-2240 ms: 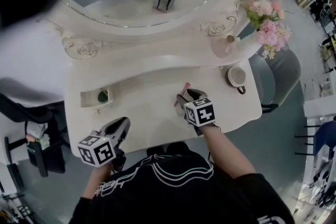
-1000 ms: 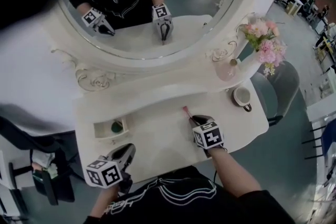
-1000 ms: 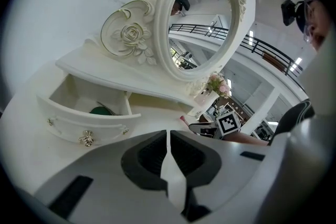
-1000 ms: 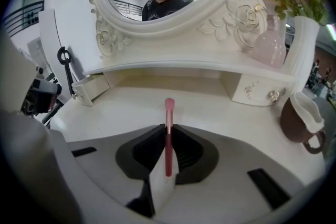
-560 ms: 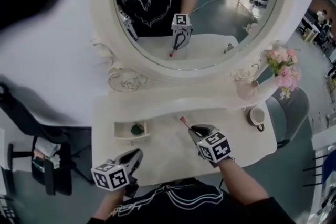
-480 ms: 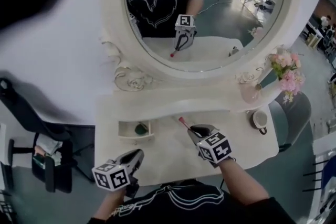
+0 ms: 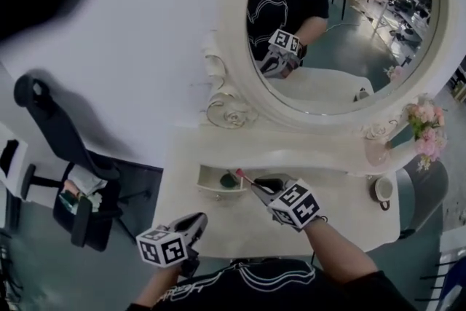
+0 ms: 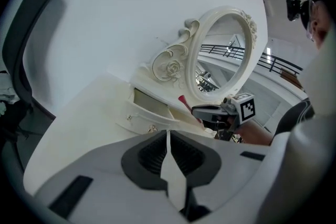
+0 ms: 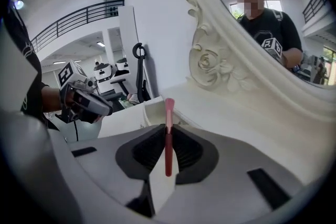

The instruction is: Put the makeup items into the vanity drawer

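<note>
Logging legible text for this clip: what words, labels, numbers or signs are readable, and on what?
None readable.
Marker cube on the left tool: black-and-white square patterns, no letters.
Marker cube on the right tool: same.
White print on the person's black shirt: too blurred to read.

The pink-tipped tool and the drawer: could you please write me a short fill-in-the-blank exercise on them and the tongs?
1. The right tongs are shut on a slim pink ____.
2. The drawer stands ____.
3. The left tongs are shut and hold ____.
4. Inside the drawer lies a small ____ item.

Missing words: brush; open; nothing; green.
</note>
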`<state>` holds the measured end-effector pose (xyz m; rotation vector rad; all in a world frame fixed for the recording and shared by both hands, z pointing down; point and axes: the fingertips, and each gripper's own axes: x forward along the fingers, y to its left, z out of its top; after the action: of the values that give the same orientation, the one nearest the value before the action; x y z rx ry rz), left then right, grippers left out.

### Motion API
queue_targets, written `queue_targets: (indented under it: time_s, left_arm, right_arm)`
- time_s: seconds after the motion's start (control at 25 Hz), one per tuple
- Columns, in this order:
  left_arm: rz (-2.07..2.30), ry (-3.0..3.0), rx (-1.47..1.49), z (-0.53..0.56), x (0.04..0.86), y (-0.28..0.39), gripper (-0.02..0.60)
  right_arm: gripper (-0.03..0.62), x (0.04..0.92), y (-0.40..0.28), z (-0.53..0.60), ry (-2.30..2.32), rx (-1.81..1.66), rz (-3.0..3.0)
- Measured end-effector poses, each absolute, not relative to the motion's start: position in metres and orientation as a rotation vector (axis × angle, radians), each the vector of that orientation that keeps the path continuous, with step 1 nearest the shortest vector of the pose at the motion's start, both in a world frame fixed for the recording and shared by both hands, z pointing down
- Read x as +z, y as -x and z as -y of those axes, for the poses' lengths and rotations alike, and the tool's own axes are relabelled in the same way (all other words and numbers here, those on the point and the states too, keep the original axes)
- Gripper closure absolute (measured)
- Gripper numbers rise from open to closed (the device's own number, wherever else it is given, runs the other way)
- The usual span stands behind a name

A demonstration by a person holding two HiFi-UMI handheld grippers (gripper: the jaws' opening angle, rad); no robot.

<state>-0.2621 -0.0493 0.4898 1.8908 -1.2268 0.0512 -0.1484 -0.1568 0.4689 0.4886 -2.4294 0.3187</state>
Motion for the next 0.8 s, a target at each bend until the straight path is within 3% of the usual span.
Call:
queue_targets:
  time_s: [0.36, 0.8]
  left_arm:
    - [1.293, -1.809, 0.02, 0.035, 0.501, 0.294, 0.541]
    - [1.333, -1.763, -0.014, 0.029, 0.509, 0.311, 0.542]
  right_arm:
    - [0.53, 0.481, 0.21, 0.158, -0.297, 0.196, 2.429]
    - [0.528, 0.511, 0.24, 0.162, -0.209, 0.104, 2.37]
